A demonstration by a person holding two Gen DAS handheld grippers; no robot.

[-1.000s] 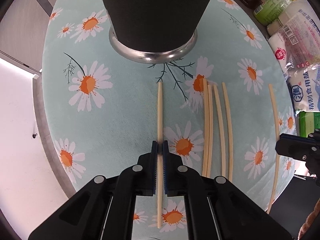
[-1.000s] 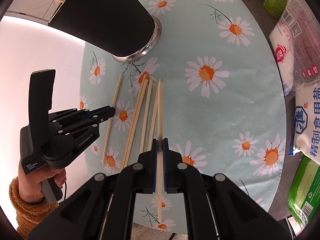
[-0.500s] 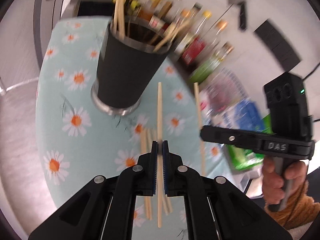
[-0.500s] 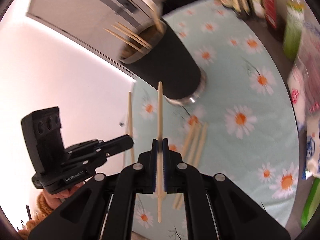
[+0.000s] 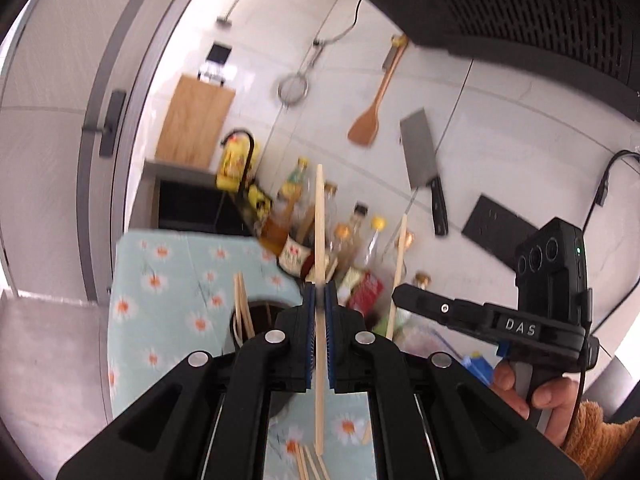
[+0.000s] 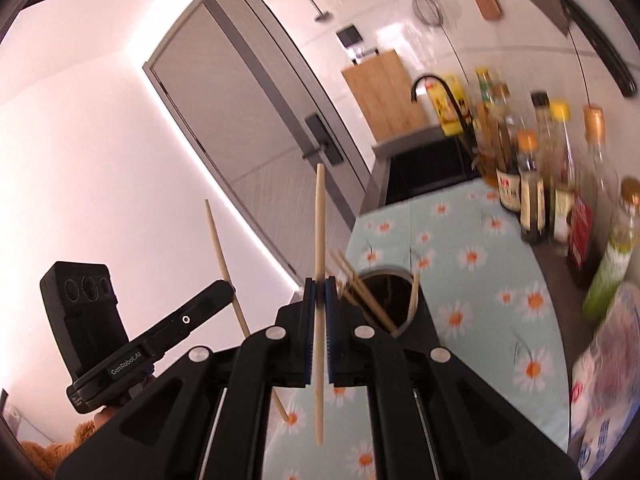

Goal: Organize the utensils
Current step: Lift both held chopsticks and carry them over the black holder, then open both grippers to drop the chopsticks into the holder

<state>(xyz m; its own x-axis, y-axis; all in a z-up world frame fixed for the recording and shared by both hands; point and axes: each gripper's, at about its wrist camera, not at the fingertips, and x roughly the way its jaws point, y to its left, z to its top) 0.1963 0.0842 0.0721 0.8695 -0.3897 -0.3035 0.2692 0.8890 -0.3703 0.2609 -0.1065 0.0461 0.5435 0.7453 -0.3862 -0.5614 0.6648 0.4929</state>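
My left gripper (image 5: pixel 319 296) is shut on a pale wooden chopstick (image 5: pixel 319 216), held upright above the black utensil cup (image 5: pixel 256 320), whose open mouth holds several chopsticks. My right gripper (image 6: pixel 319 294) is shut on another chopstick (image 6: pixel 320 224), also upright, just left of the cup (image 6: pixel 388 288). In the left wrist view the right gripper (image 5: pixel 404 294) shows at the right with its chopstick (image 5: pixel 400 252). In the right wrist view the left gripper (image 6: pixel 224 292) shows at the left with its chopstick (image 6: pixel 218 240). Several chopsticks (image 5: pixel 308 460) still lie on the daisy cloth (image 5: pixel 168 280).
Sauce and oil bottles (image 6: pixel 532 168) stand along the back right of the counter. Food packets (image 6: pixel 608 360) lie at the right edge. A cleaver (image 5: pixel 424 168), wooden spatula (image 5: pixel 370 116) and strainer (image 5: pixel 294 88) hang on the tiled wall. A sink (image 5: pixel 192 208) lies behind the cloth.
Both grippers have lifted their chopsticks off the cloth and tilted upward, rising from table level to above the cup's mouth. The views now look at the wall rather than down.
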